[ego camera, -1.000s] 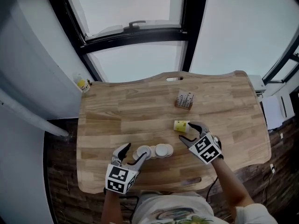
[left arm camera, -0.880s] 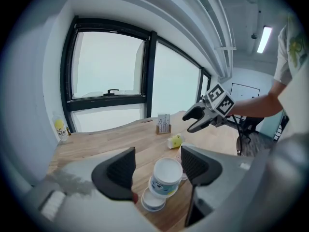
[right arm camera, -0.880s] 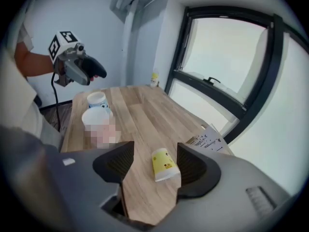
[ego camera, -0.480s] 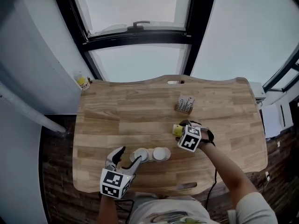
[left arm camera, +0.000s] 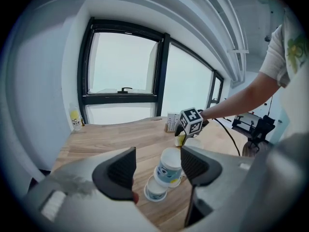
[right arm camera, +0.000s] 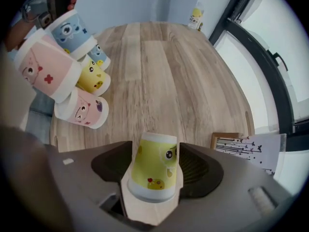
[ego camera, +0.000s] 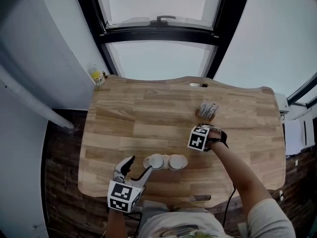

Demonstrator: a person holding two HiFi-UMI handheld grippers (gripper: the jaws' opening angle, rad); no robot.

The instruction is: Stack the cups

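Observation:
A yellow cup (right arm camera: 154,173) lies on its side on the wooden table (ego camera: 138,118). My right gripper (right arm camera: 154,168) points straight down over it with a jaw on either side. These jaws have just been opening and do not press on the cup. In the head view the right gripper (ego camera: 199,139) hides this cup under its marker cube. Several cups (ego camera: 166,161) lie in a cluster near the front edge: blue (right arm camera: 72,33), pink (right arm camera: 46,71) and yellow (right arm camera: 94,79). My left gripper (ego camera: 138,166) stands open just short of the cluster (left arm camera: 169,168), holding nothing.
A small card holder (ego camera: 208,109) stands on the table just beyond the right gripper. A yellow bottle (ego camera: 97,76) sits off the far left corner by the window. The table's front edge runs close behind the cup cluster.
The right gripper has swung over the yellow cup, tipped to point down and sunk onto it, so its cube now covers the cup. The left gripper has edged slightly beside the cluster.

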